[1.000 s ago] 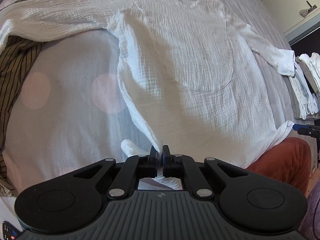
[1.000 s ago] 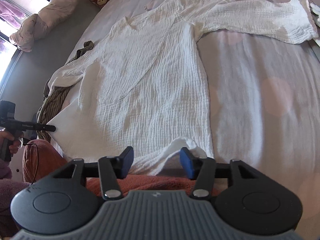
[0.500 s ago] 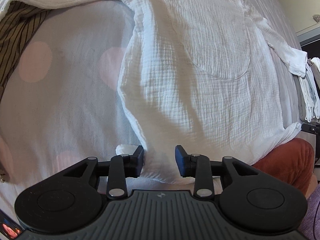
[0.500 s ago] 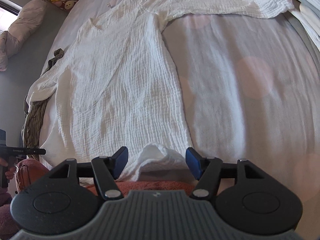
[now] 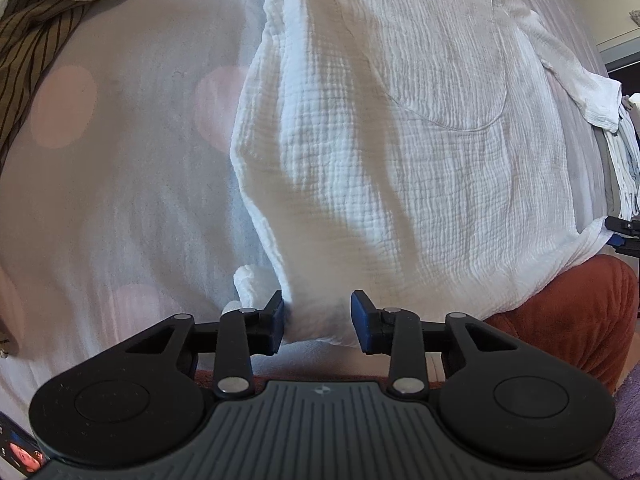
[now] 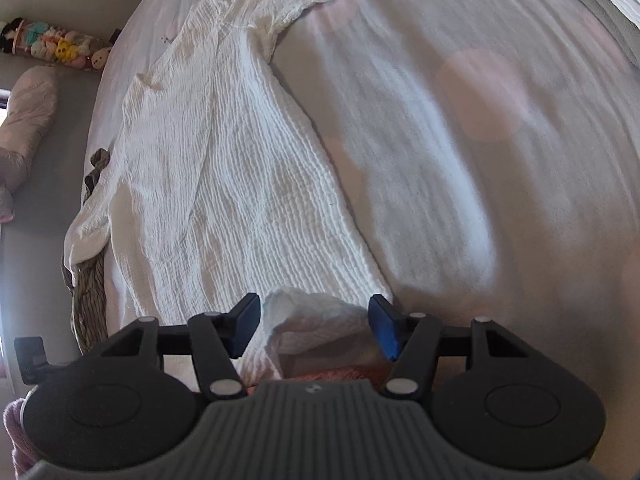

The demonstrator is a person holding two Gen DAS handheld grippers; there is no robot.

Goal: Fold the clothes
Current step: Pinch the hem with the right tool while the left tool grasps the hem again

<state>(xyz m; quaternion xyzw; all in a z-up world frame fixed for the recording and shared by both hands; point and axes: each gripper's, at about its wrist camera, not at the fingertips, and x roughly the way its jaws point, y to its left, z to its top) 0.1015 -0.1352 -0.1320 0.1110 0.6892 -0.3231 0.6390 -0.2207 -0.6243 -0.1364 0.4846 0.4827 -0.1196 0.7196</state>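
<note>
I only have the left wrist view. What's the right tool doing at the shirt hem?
Observer: The right tool is open, its fingers either side of a bunched hem corner of the white shirt.
Operator: Anything off the bed's far side?
Observer: A row of plush toys against the wall.
Operator: Anything else there?
Observer: A pinkish pillow lies on the floor below them.

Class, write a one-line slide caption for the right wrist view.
Open right hand-held gripper straddles the bunched hem of a white shirt on the bed.
</note>
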